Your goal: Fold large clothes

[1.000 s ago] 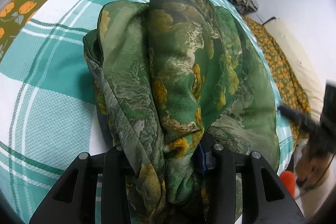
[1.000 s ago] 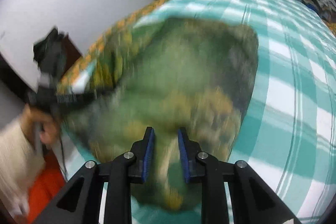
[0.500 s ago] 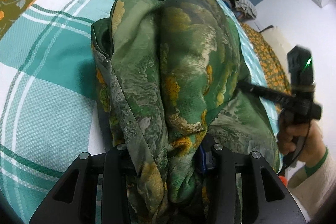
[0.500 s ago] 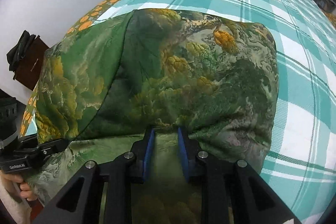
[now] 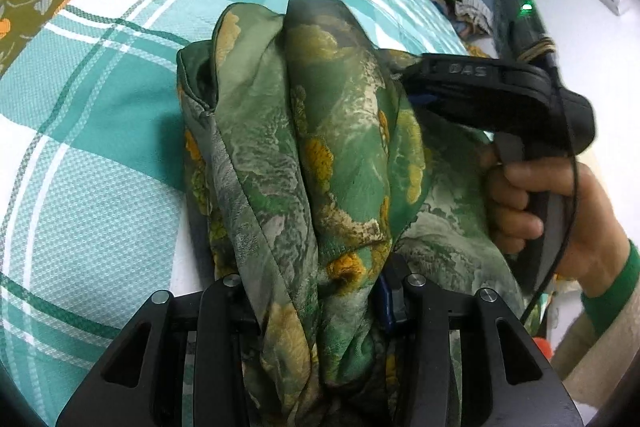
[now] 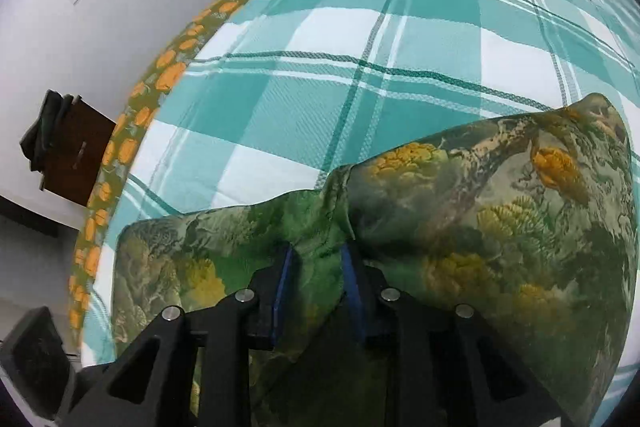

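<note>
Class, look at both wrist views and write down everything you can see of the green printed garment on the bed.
The green garment is thin, slightly glossy cloth printed with trees and yellow-orange blossoms. It lies bunched in long folds on the teal checked bedcover. A thick gathered bundle of it sits clamped in the left claw. A narrower pinch sits between the blue pads of the right claw, whose jaws are opening slightly; from there the cloth spreads to both sides, one corner peaking up.

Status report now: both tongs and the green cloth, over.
Left tongs clamped on bunched green floral-print cloth. Right tongs opening, cloth fold between. Nothing in the way on teal checked bedsheet.
</note>
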Demonstrator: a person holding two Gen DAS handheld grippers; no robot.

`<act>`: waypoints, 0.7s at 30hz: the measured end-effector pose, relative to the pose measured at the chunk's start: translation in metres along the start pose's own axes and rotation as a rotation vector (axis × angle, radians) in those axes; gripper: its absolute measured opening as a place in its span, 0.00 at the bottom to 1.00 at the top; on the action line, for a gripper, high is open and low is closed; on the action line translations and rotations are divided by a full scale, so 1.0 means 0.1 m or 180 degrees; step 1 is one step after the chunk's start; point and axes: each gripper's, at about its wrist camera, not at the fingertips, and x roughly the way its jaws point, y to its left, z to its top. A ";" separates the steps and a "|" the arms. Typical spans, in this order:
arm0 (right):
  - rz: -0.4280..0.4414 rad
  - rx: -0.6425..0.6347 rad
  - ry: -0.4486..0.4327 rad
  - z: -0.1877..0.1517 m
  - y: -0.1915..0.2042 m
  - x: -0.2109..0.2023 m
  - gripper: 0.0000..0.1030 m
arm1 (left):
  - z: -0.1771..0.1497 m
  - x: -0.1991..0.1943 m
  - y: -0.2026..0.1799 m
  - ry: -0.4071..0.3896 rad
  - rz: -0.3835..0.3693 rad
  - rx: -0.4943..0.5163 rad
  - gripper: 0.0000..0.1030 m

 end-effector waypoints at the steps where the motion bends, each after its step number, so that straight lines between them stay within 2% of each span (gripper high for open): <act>1: -0.0002 -0.0027 -0.0027 -0.03 0.02 -0.08 0.25 | -0.01 -0.01 -0.01 -0.0003 -0.0007 0.0009 0.41; 5: 0.0114 -0.0352 -0.0133 -0.31 0.15 -0.50 0.25 | 0.00 -0.01 -0.07 -0.0029 -0.0033 -0.0021 0.41; 7: 0.0200 -0.0541 -0.0177 -0.66 0.16 -0.79 0.25 | -0.01 -0.01 -0.05 -0.0047 -0.0050 -0.0038 0.42; 11: 0.0350 -0.0573 -0.0149 -1.48 0.07 -1.20 0.25 | -0.01 -0.04 0.00 -0.0061 -0.0059 -0.0035 0.42; 14: 0.0132 -0.0590 -0.0286 -1.92 0.06 -1.30 0.25 | -0.04 -0.05 -0.04 -0.0053 -0.0028 -0.0006 0.42; 16: -0.0113 -0.0668 -0.0202 -2.03 0.07 -1.12 0.25 | -0.04 -0.03 -0.09 -0.0054 0.0037 0.0021 0.43; 19: -0.0366 -0.0782 -0.0177 -2.03 0.12 -0.83 0.23 | -0.03 -0.01 -0.13 -0.0071 0.0133 -0.0027 0.43; 21: -0.0416 -0.0701 -0.0149 -1.96 0.17 -0.83 0.24 | -0.02 -0.05 -0.15 -0.0090 0.0144 -0.0085 0.45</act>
